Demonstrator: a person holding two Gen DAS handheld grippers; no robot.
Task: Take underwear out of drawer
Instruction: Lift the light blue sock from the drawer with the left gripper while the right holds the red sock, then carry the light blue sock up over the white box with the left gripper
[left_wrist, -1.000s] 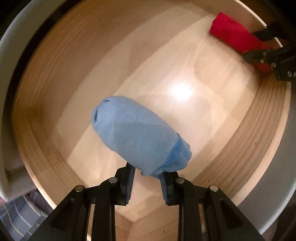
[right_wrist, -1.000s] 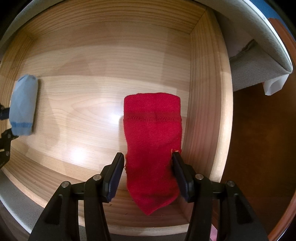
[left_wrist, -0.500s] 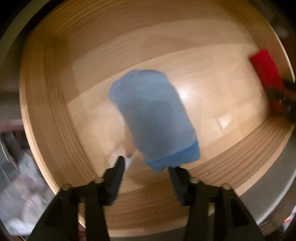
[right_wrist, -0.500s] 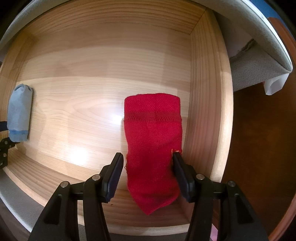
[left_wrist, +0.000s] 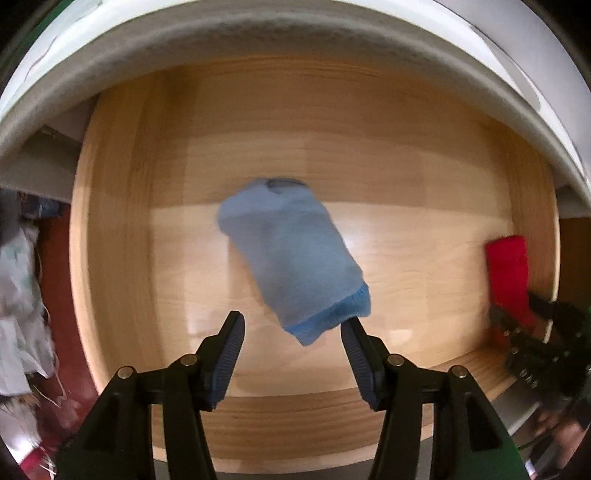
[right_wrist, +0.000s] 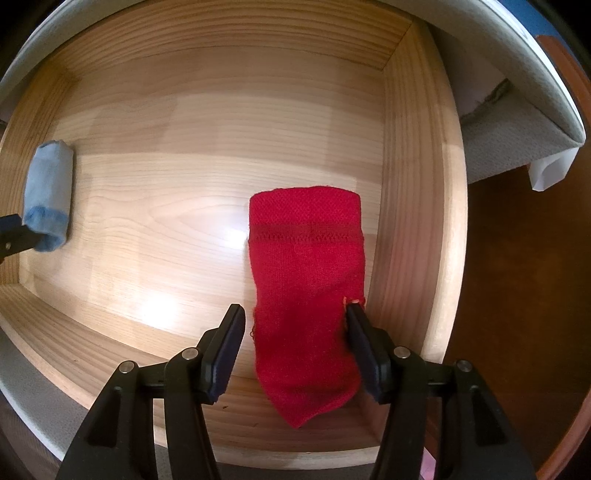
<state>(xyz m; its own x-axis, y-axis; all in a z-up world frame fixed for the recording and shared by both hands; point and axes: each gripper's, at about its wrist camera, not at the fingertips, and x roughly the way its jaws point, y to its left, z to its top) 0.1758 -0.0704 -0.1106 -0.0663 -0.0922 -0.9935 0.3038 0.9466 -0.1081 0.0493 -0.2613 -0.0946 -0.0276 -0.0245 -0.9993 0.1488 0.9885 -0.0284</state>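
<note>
Open wooden drawer (left_wrist: 110, 258), seen from straight above by both wrist cameras, pale floor glossy with glare. Left gripper (left_wrist: 291, 332) pointed down into it, jaws spread part-way with a clear gap; blue rolled underwear piece (left_wrist: 291, 258) lying tilted on the drawer floor, its darker blue hem end reaching in between the fingertips, close by the right-hand pad but not pinched, left pad well clear of the cloth. Slight blur across this view. Right gripper (right_wrist: 295, 332) likewise pointed down, jaws part-way open around the red knitted underwear piece (right_wrist: 306, 288); right-hand pad touching the fabric's edge, left-hand pad standing just off it with a sliver of wood showing between, so no firm squeeze visible. Red piece flat on the floor, just beside the drawer's right wall, stitched band across its upper part, narrow end toward the front rail. Blue piece at the far left of the right wrist view, well apart from the red. Grey upholstered edge (right_wrist: 517, 122) above and beside the drawer; dark reddish floor (right_wrist: 517, 295) outside it.
</note>
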